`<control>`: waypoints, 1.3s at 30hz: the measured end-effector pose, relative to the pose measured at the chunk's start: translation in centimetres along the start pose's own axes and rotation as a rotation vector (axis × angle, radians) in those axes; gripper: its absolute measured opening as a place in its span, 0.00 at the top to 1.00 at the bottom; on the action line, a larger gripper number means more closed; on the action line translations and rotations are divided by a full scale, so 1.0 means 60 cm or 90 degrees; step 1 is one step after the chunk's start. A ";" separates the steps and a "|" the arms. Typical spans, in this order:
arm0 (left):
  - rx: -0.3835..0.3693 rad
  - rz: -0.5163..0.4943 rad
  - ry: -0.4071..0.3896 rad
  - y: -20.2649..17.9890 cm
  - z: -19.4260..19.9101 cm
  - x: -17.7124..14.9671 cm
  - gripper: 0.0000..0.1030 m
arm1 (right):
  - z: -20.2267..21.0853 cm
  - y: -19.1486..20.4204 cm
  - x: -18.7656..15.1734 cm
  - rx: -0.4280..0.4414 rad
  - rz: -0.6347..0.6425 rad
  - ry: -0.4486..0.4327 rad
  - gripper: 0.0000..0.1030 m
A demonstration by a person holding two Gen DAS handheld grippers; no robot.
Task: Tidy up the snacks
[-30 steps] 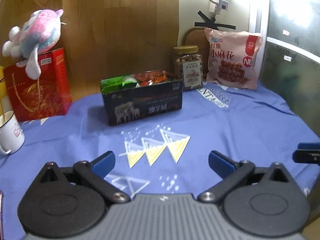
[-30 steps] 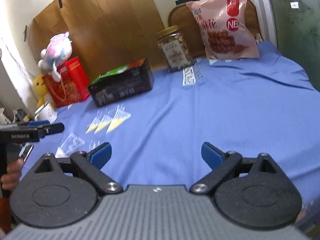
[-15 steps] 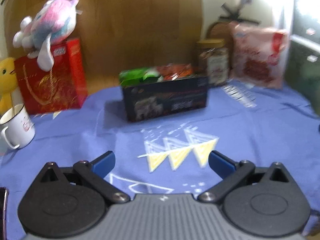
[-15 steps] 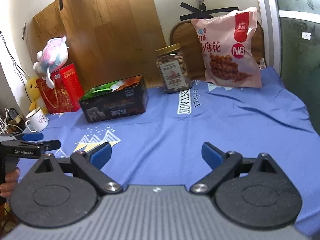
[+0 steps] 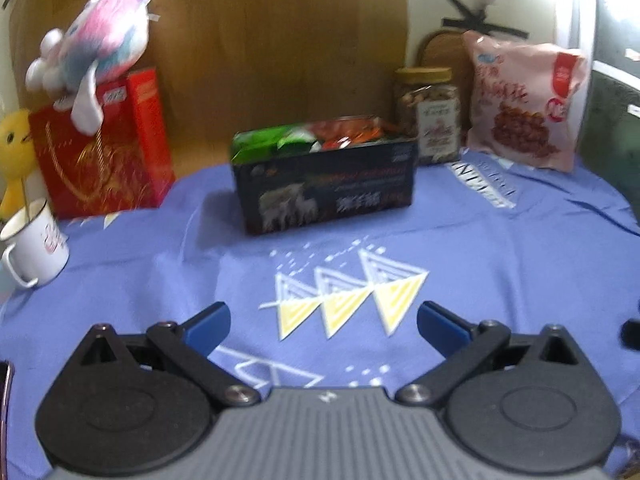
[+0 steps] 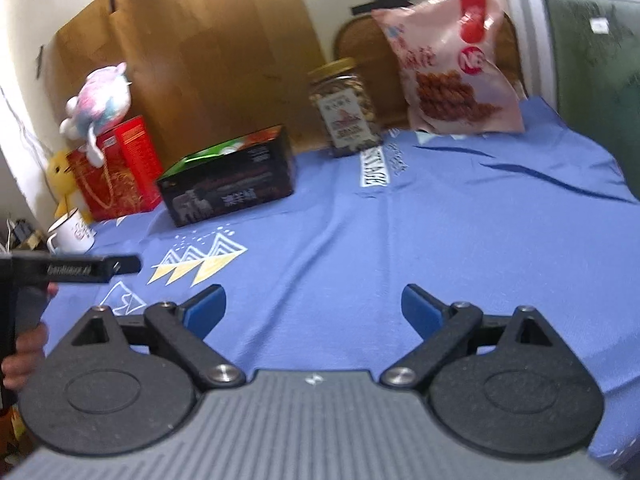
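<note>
my left tongs (image 5: 323, 324): spread, holding nothing
my right tongs (image 6: 313, 310): spread, holding nothing
snack box (image 5: 326, 196): far centre of bench (image 5: 500, 280)
nut jar (image 5: 427, 114): right of box

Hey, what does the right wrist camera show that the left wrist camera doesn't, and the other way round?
Only the right wrist view shows the left gripper from the side, with the hand holding it, and its own open right gripper.

Only the left wrist view looks between the left gripper's open fingers and into the dark box's top, at green and red packets.

Both show the dark snack box, nut jar, pink snack bag, red gift bag, plush toy, white mug and blue cloth.
</note>
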State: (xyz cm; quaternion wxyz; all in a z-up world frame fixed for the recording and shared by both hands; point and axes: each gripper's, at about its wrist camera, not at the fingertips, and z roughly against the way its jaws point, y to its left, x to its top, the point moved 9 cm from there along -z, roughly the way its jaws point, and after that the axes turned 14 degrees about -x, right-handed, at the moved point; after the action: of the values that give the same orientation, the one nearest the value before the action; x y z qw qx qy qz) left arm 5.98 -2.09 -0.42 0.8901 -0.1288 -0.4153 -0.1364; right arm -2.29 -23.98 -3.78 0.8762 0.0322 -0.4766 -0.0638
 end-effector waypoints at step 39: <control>0.125 0.041 -0.026 0.079 0.003 0.027 0.00 | -0.042 0.128 0.000 0.026 -0.086 -0.056 0.06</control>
State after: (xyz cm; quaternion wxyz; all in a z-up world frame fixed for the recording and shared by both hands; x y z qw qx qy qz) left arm 8.50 2.18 0.41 0.8938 -0.0570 -0.4402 -0.0635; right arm 0.43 -16.37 -4.27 0.8474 0.0791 -0.5124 -0.1144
